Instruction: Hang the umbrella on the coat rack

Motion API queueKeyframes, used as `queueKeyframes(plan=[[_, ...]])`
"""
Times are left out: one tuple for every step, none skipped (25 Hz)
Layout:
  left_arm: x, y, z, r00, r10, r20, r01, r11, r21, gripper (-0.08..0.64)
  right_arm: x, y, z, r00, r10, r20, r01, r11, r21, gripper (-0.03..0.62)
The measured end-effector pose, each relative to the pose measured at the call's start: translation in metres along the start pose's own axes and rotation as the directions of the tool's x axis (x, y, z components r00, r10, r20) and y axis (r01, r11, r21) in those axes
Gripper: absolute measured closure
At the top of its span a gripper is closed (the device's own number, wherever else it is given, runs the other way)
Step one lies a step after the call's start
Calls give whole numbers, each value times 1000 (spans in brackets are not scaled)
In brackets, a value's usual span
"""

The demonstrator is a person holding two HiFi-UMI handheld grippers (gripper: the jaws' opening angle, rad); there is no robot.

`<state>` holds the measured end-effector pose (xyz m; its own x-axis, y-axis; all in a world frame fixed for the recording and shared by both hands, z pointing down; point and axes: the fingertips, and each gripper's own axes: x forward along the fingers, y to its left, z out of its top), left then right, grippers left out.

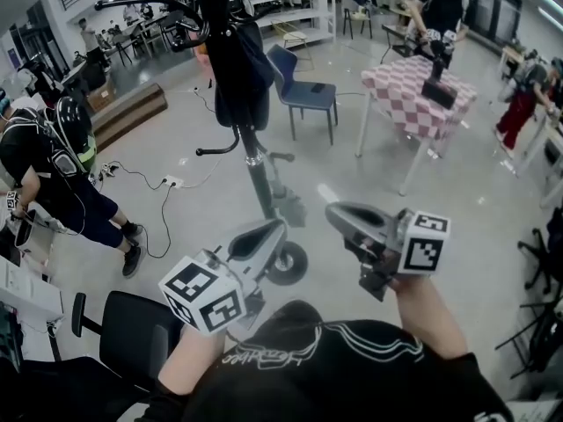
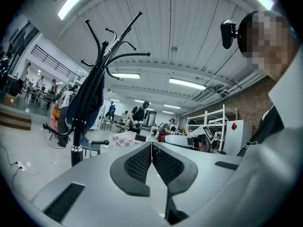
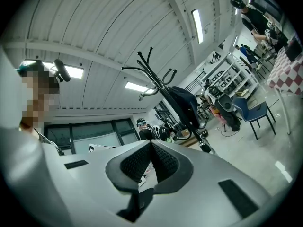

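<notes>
A black coat rack (image 1: 262, 185) stands on the floor straight ahead, its curved hooks spreading at the top. A dark folded umbrella (image 1: 236, 67) hangs on it, with the curved handle low beside the pole. My left gripper (image 1: 280, 227) and right gripper (image 1: 331, 209) are both held near my chest, short of the rack, shut with nothing between the jaws. In the left gripper view the rack (image 2: 99, 63) and the umbrella (image 2: 86, 97) rise at the left beyond my left gripper (image 2: 151, 144). The right gripper view has the rack (image 3: 158, 77) and umbrella (image 3: 186, 103) past my right gripper (image 3: 151, 143).
A blue chair (image 1: 303, 90) and a table with a checkered cloth (image 1: 418, 86) stand behind the rack to the right. A power strip with cables (image 1: 171, 181) lies on the floor at left. A black office chair (image 1: 132, 332) is near my left side. Several people stand around.
</notes>
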<state>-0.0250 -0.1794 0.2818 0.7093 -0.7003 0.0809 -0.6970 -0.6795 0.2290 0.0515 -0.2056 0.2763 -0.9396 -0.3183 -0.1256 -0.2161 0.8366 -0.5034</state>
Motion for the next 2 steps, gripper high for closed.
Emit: queueKeyframes(plan=[[-1, 2, 0, 1000, 0, 1, 0, 1000, 1, 557, 3, 0, -1, 1000, 2, -3, -2, 1000, -5, 577], [-2, 4, 0, 1000, 1, 1, -1, 1000, 1, 558, 6, 0, -1, 1000, 4, -6, -4, 1000, -10, 577]])
